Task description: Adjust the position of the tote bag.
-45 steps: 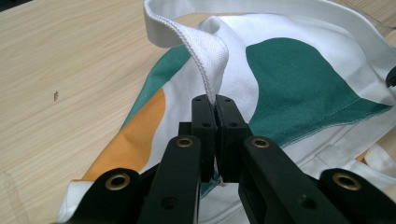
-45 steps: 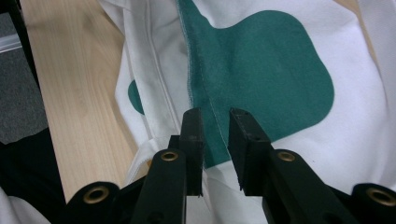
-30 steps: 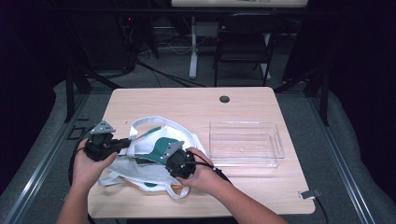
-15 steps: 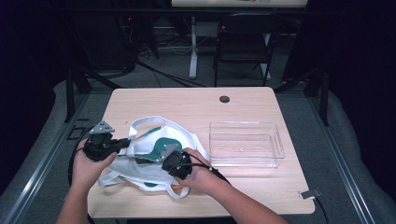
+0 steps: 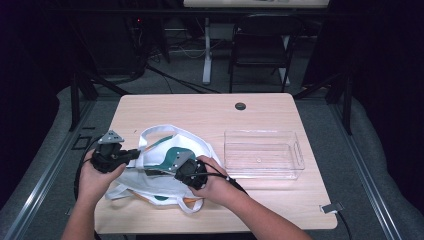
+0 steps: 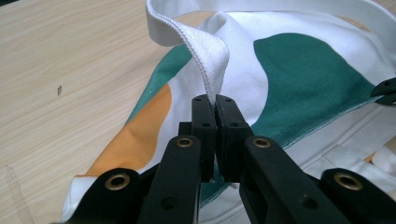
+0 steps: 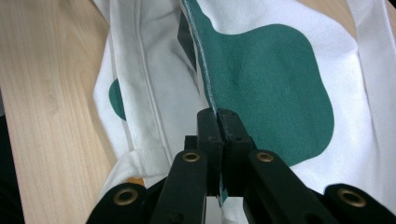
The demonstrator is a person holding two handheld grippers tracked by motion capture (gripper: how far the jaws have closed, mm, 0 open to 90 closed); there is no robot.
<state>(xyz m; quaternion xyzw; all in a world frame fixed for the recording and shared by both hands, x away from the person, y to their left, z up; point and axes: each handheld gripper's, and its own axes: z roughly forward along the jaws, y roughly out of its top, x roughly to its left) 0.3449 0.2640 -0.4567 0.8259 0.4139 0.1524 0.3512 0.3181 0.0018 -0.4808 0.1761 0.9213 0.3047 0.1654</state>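
High view first: your bag (image 5: 165,165) lies on the near left part of the table (image 5: 200,112), a white cloth tote with green and orange patches, and you have a hand-held gripper at each side of it. To its right, apart from it, stands a clear bin (image 5: 262,155), and nothing shows in it.

Your left hand-held gripper (image 6: 215,105) has its jaws clamped on the white strap (image 6: 205,51); in the left gripper view the webbing rises out of the pads and folds over above them. That hold lifts one side of the mouth off the table, so the cloth stands up instead of lying flat.

Your right hand-held gripper (image 7: 218,116) has just been closing, and the right gripper view shows the jaws now pinched together on the bag's hemmed edge, where the green patch (image 7: 266,88) meets the white. In the high view this right hand-held gripper (image 5: 176,165) sits near the middle of the bag, opposite the left hand-held gripper (image 5: 135,154).

With a grip on two sides of the rim, you are set, I judge, to pull the mouth apart or to lift the whole bag evenly. Keep both pinches firm: thin cloth slips easily, and a lost edge would let the mouth collapse again.
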